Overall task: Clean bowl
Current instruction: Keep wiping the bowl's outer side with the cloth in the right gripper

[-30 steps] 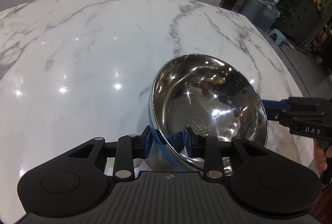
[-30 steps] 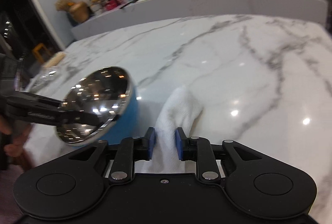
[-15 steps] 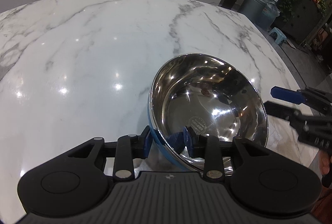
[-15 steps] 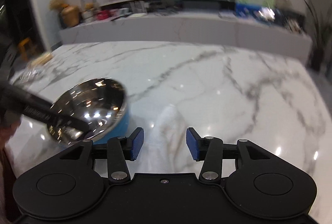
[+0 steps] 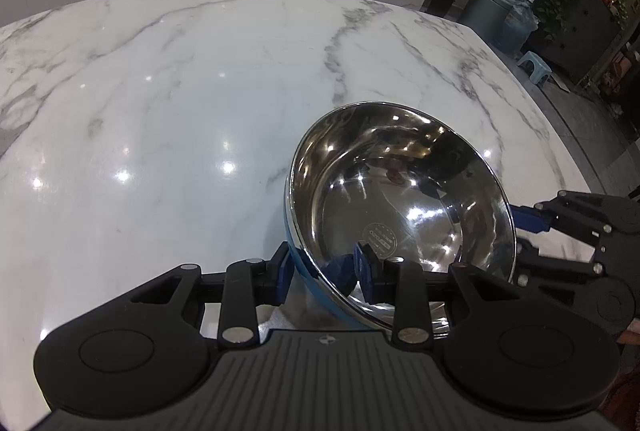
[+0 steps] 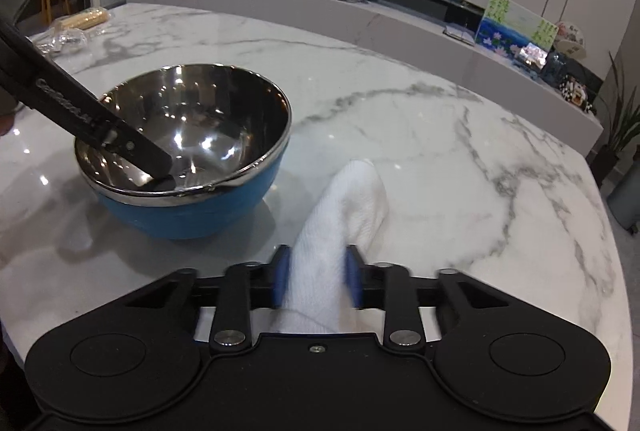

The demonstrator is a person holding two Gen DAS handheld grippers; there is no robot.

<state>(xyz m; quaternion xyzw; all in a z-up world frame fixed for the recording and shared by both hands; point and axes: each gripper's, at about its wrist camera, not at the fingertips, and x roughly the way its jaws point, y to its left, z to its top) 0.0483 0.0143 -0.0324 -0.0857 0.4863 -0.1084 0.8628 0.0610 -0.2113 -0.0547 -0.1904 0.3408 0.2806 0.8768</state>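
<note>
A steel bowl [image 5: 404, 199] with a blue outside sits tilted on the marble table; it also shows in the right wrist view [image 6: 192, 147]. My left gripper [image 5: 324, 267] is shut on the bowl's near rim, one finger inside and one outside. It shows in the right wrist view as a black finger [image 6: 116, 135] reaching into the bowl. My right gripper [image 6: 316, 275] has a white cloth [image 6: 344, 207] between its fingers, which touch the cloth's sides. The cloth lies on the table right of the bowl. The right gripper shows beside the bowl in the left wrist view [image 5: 532, 231].
The marble table [image 6: 440, 135] ends at the right edge. Clear plastic bags and a roll [image 6: 76, 27] lie at the far left corner. A long white counter [image 6: 360, 11] with small items runs behind the table. A bin [image 5: 492, 11] and plants stand beyond the table.
The right gripper lifted away with open, empty fingers half a second ago, and now sits low again around the white cloth. The left gripper and bowl stayed in place.
</note>
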